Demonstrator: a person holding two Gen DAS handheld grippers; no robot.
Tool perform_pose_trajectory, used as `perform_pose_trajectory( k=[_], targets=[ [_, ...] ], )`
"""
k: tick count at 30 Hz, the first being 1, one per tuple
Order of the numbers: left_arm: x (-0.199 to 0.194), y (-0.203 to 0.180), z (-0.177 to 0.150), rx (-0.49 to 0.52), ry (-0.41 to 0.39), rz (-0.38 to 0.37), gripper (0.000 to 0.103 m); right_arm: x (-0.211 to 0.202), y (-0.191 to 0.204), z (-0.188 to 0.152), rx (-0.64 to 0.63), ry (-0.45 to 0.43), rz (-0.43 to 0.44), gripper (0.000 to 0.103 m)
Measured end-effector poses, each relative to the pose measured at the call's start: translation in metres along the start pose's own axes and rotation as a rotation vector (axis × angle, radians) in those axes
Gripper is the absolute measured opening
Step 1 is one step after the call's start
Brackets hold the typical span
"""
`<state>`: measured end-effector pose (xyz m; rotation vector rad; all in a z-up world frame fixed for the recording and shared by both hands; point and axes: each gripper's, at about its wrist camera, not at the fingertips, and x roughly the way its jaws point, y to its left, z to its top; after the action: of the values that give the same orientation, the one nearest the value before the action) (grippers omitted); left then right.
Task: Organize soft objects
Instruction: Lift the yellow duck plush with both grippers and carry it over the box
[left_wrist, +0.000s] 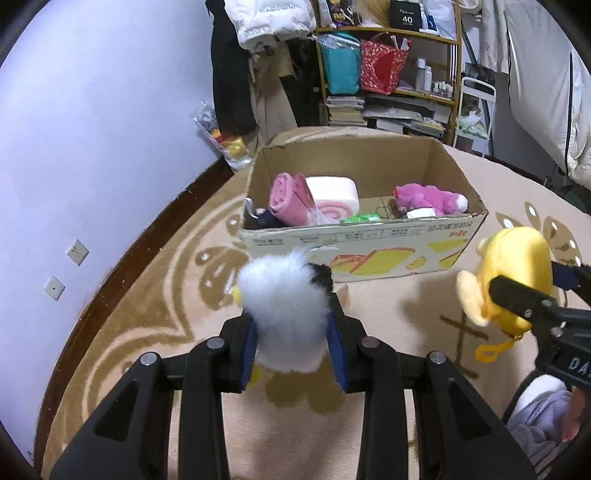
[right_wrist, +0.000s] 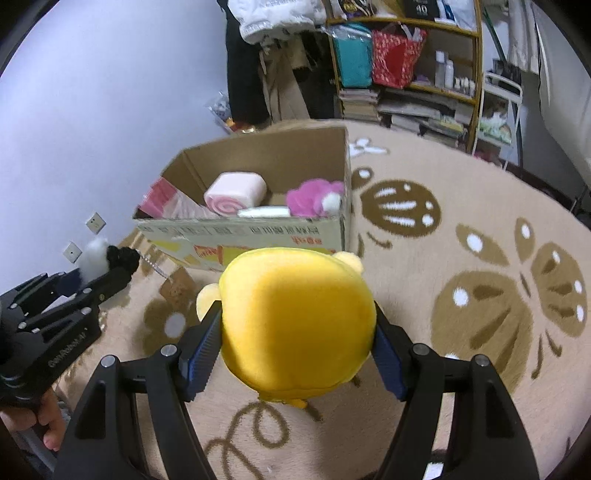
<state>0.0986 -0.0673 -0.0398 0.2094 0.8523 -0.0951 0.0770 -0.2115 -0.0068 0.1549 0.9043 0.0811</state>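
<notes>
Because both toys go to the open cardboard box (left_wrist: 364, 254), left tongs (left_wrist: 293, 339) clench the fluffy white plush (left_wrist: 284, 306), right tongs (right_wrist: 295, 354) grasp the yellow plush (right_wrist: 295, 317), lifted above the carpet (right_wrist: 443, 258).

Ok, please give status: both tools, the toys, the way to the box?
Left tool shut on white fluffy toy. Right tool shut on yellow plush. Cardboard box ahead, open, path clear.

both tools (left_wrist: 295, 332) (right_wrist: 297, 354) are black plastic with blue ribbed pads (right_wrist: 201, 354), silver screws and white lettering.
</notes>
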Motion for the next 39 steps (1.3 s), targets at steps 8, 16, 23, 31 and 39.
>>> perform_pose_trajectory(
  k=[8, 16, 23, 31, 39],
  targets=[
    [-0.032, 0.008, 0.011, 0.005, -0.105, 0.015, 0.032, -0.029, 0.009, 0.014, -0.033, -0.074, 0.009, 0.077],
    [-0.054, 0.009, 0.037, 0.024, -0.206, 0.019, 0.032, -0.050, 0.015, 0.038, -0.057, -0.139, 0.031, 0.078],
    [-0.051, 0.006, 0.060, 0.040, -0.247, 0.015, 0.032, -0.055, 0.025, 0.063, -0.103, -0.178, 0.021, 0.078],
    [-0.035, 0.010, 0.091, 0.044, -0.272, 0.009, 0.032, -0.042, 0.033, 0.096, -0.171, -0.194, -0.002, 0.078],
    [-0.007, 0.010, 0.115, 0.054, -0.275, 0.009, 0.033, -0.013, 0.031, 0.132, -0.206, -0.204, 0.002, 0.078]
  ],
)
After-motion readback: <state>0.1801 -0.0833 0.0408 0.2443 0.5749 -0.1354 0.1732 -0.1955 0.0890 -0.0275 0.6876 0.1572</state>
